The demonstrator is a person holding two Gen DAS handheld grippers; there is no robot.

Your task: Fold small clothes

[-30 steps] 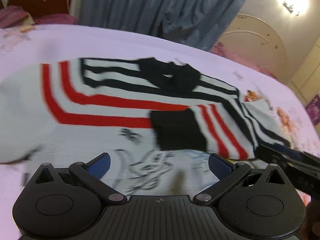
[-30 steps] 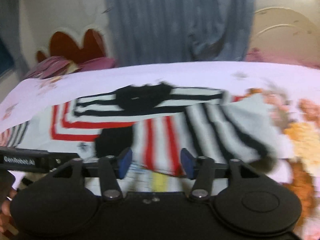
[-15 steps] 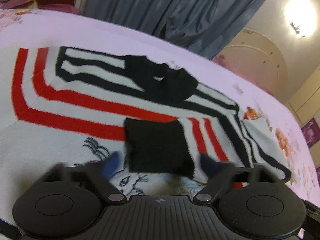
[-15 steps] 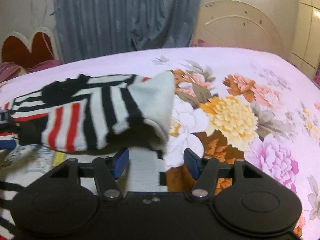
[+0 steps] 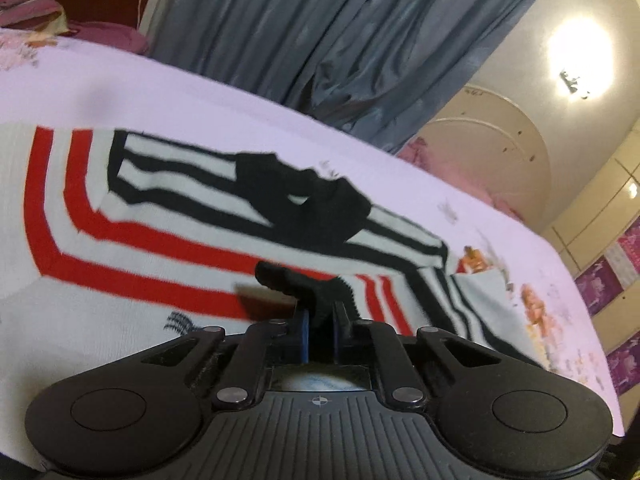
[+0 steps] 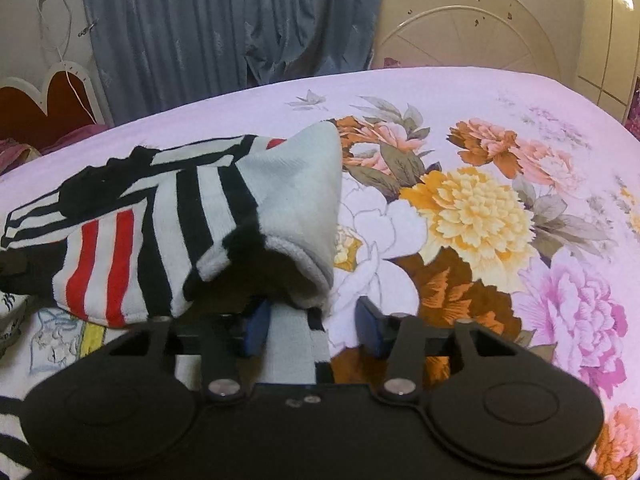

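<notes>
Folding the sleeve across the striped sweater [image 5: 168, 248] is the step in hand, judging by how things lie, and doing it well starts with the large picture: the sweater lies spread on the floral bedsheet [image 6: 500, 208], body flat, collar [image 5: 316, 208] facing up. The folded sleeve [image 6: 240, 216] rests over the chest, bunched and puffed at its shoulder end. The left gripper [image 5: 320, 328] is clenched on the black cuff [image 5: 304, 284], so it should draw the cuff taut and low before laying it down. The right gripper [image 6: 312, 324] is released, its 2 jaws apart just beneath the puffed fold, well placed to press it flat.
</notes>
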